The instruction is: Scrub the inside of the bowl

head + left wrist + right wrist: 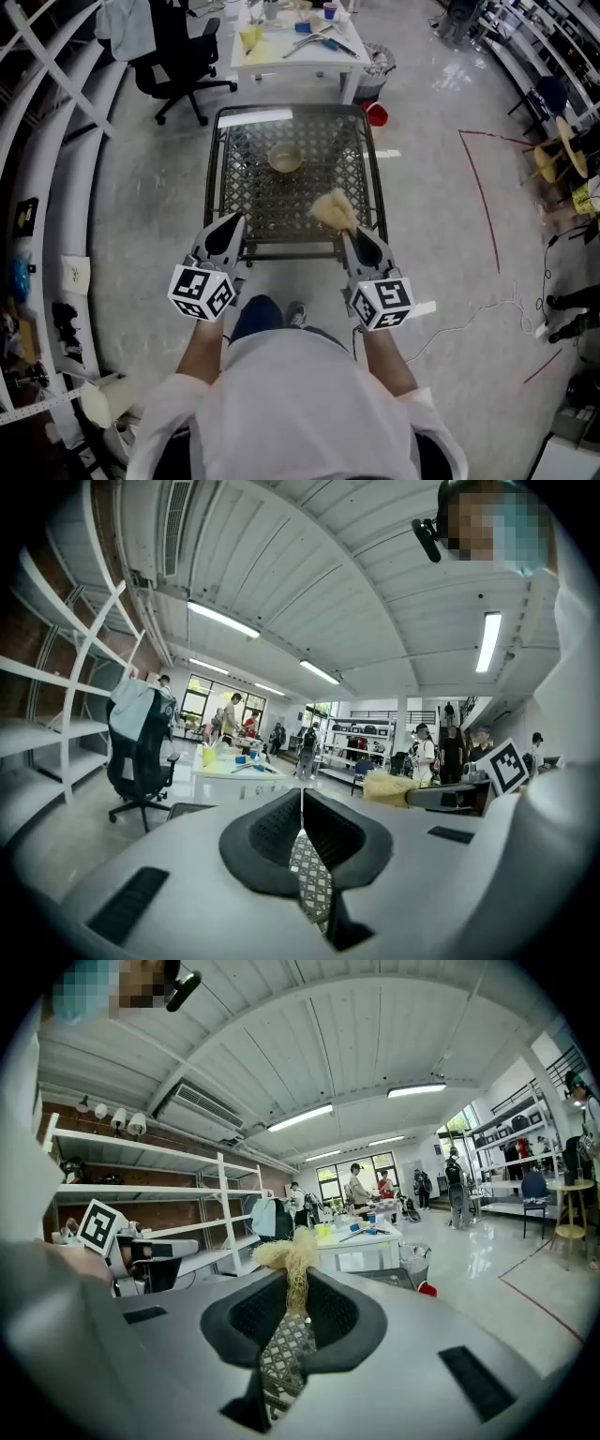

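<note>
In a workshop stands a lattice-topped table. The bowl sits on it, ahead of both grippers. The right gripper pinches a yellow scrubber. The left gripper is pressed together, empty.

Place: open lab or workshop hall
Left: white shelves
Far: cluttered worktable, office chair
Right: racks, taped floor line

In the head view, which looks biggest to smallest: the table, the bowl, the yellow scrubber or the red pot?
1. The table.
2. The yellow scrubber and the bowl look about alike. The scrubber is nearer the camera, so I won't rank them.
3. The red pot.
</note>
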Available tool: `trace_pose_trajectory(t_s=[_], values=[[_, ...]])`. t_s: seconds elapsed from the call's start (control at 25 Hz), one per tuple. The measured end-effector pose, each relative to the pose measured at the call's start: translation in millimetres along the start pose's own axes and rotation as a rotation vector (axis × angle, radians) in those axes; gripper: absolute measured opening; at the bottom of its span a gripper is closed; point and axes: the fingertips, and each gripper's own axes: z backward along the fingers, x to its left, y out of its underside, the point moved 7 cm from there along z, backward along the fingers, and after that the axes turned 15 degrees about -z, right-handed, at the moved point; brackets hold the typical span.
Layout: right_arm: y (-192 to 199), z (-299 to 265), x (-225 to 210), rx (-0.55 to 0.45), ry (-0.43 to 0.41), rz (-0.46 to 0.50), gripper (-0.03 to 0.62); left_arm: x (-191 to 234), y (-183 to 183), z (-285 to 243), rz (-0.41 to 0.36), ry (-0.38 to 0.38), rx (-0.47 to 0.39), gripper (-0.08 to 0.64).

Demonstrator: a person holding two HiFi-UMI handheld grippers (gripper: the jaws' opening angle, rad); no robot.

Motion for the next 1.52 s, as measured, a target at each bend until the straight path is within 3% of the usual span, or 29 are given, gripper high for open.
trace_pose_trajectory(t_s=[0.28, 0.72, 1.24, 1.52], values=[[-0.3, -26.7, -15.0, 0.014, 0.006, -0.018, 0.069, 17.6, 9.2, -27.1, 0.016, -0.01, 0.021, 0.034], [-21.8, -90.5, -35.1, 0.006, 0.042, -0.014, 0.069, 64.3, 6.1, -108.7, 0.021, 0.055, 0.01, 0.035], [-39.3, -160.9, -55.9, 0.006, 0.083, -0.021, 0.069, 119.1, 24.4, -194.0, 0.009, 0.12, 0.063, 0.035], [-37.3, -182.8, -62.8, 0.025, 0.099, -0.035, 0.069, 132.7, 51.2, -234.2, -0.028, 0.152, 0.141, 0.035]])
